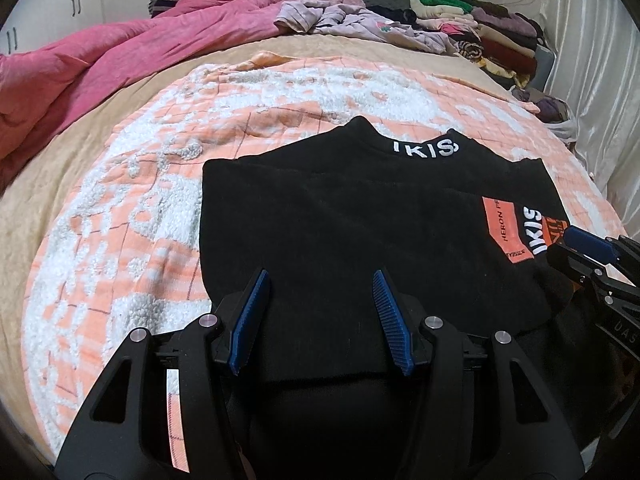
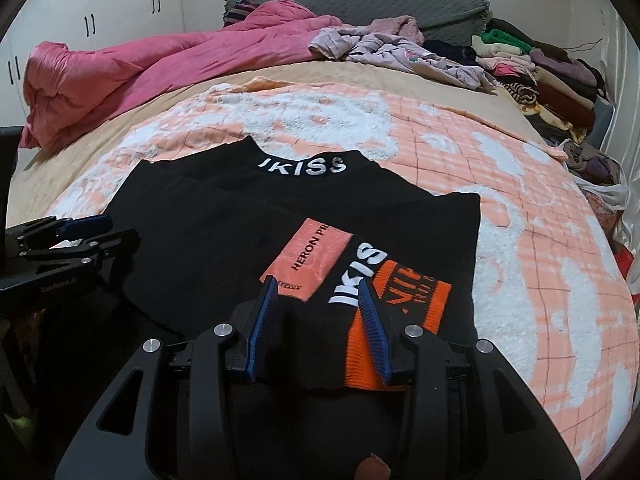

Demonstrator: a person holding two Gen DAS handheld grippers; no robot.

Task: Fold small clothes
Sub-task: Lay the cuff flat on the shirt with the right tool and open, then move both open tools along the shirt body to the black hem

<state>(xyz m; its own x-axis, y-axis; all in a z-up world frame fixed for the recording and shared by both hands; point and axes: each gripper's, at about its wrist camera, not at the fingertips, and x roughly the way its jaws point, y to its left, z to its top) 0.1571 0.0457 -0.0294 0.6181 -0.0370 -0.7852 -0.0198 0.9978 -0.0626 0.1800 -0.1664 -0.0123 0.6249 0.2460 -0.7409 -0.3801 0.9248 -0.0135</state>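
A black top (image 1: 360, 216) with a white "IKISS" collar and orange patches lies flat on the orange-and-white blanket, sleeves folded inward; it also shows in the right wrist view (image 2: 224, 232). My left gripper (image 1: 320, 280) is open, its blue pads (image 1: 252, 316) over the top's near hem on the left side. My right gripper (image 2: 318, 286) is open over the near hem, by the orange patch (image 2: 312, 260) and the orange cuff (image 2: 404, 308). Neither holds cloth. Each gripper shows at the other view's edge: the right (image 1: 588, 252), the left (image 2: 76, 232).
The orange-and-white blanket (image 1: 132, 216) covers the bed. A pink quilt (image 1: 120, 56) lies at the back left. Loose pale clothes (image 1: 360, 16) and stacked folded clothes (image 1: 492, 28) sit at the back right. A white curtain (image 1: 600, 80) runs along the right.
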